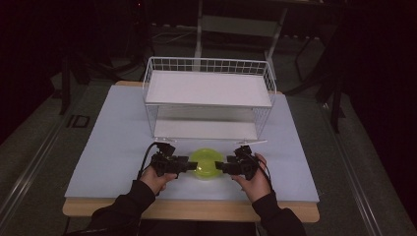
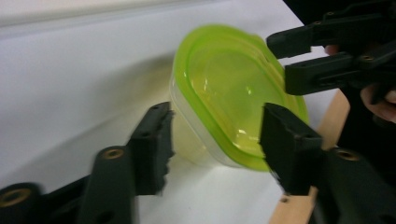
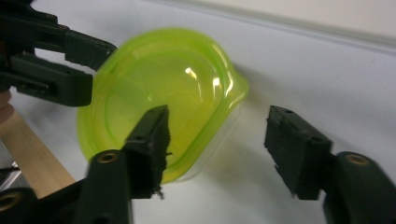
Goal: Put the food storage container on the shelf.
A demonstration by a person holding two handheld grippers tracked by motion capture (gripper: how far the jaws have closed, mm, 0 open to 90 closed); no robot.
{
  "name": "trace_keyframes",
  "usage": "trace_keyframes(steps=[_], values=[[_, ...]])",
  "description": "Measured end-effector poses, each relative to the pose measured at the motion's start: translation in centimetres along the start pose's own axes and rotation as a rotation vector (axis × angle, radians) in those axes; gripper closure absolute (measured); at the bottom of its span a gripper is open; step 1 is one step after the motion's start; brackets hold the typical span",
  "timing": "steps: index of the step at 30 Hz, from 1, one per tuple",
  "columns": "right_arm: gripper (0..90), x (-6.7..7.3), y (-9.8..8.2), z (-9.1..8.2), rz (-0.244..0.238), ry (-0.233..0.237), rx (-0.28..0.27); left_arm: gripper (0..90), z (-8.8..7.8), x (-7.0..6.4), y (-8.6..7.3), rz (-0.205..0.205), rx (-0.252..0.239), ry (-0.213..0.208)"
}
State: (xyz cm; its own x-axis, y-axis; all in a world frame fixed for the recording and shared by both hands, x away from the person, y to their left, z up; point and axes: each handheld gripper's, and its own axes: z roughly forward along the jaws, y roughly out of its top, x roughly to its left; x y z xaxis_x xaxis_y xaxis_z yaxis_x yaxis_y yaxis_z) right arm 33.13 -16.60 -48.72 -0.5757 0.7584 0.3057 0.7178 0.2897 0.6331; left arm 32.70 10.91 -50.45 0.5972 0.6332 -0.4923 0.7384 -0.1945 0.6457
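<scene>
Both tools, left point(image 1: 193, 166) and right point(image 1: 220, 167), half-released astride the green-lidded container point(image 1: 206, 163), seemingly not yet pressing.

Green-lidded clear container point(image 1: 206, 165), upright, table's near edge

- High view: fixed cam above person's side of table point(image 1: 123, 147), looks fwd and down; takes in whole tabletop, wire shelf rack point(image 1: 209, 98) at far side, dark room beyond. Farthest of the three.
- Left gripper view: cam rides on left gripper point(image 2: 215, 140), looks along its own jaws, very close to tabletop.
- Right gripper view: same setup on right gripper point(image 3: 217, 140), facing opposite way.
- Shared by all three: green-lidded container point(image 1: 206, 164) point(image 2: 233, 88) point(image 3: 163, 98); each gripper cam also catches the other gripper.
</scene>
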Motion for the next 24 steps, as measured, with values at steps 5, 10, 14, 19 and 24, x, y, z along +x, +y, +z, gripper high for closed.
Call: trace_keyframes(steps=[5,10,14,19,24], values=[[55.4,0.1,-0.2,0.0,0.020,0.015,0.015,57.7,0.1,0.0,-0.1,-0.006,0.036,-0.029],[67.2,0.3,-0.2,-0.2,0.024,0.021,0.017,67.0,-0.1,-0.4,-0.2,-0.018,0.033,-0.027],[72.0,0.5,-0.3,-0.6,0.036,0.031,0.000,71.2,-0.3,-0.8,-0.2,-0.019,0.046,-0.012],[75.3,1.0,-0.4,-0.9,0.024,0.024,-0.024,75.7,-0.8,-1.1,-0.5,-0.071,0.061,-0.011],[79.2,1.4,-0.3,-1.3,0.004,0.008,-0.031,81.8,-1.2,-1.6,-0.4,-0.061,0.059,0.011]])
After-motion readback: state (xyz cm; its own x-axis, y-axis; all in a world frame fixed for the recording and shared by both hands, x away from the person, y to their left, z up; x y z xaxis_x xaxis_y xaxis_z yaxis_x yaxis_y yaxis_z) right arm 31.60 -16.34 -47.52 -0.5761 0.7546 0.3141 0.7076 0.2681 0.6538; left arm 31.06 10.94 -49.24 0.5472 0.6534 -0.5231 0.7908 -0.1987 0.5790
